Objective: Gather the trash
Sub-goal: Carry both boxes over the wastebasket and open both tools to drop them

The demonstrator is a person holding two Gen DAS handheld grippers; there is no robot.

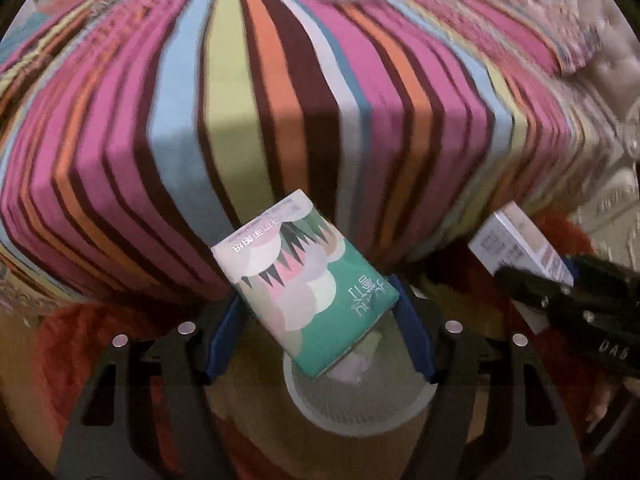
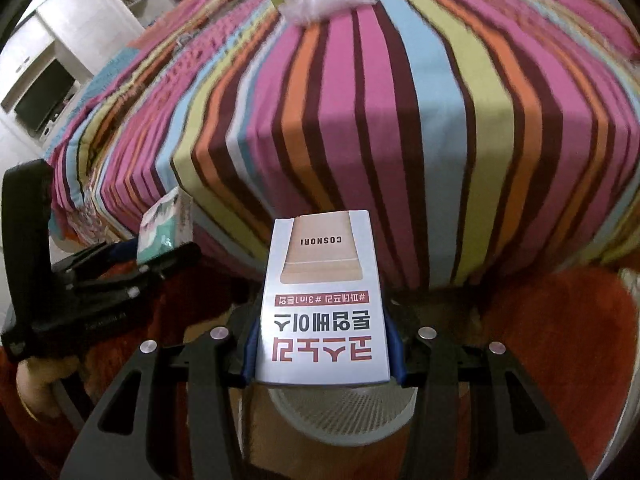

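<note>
While both grippers grip packs, striped bed (image 1: 280,100) looms ahead.

The bed cover (image 1: 280,120) has pink, brown, orange, blue and yellow-green stripes; the tissue pack (image 1: 304,292) is green; the box (image 2: 324,308) is white with red letters.

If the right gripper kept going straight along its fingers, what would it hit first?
Probably the hanging side of the striped bedspread, straight ahead beyond the COSNORI box clamped in the right gripper. The mesh bin lies below that line. Depth is uncertain.

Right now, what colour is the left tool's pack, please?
Mostly teal-green pack with pastel circles; left wrist view.
</note>
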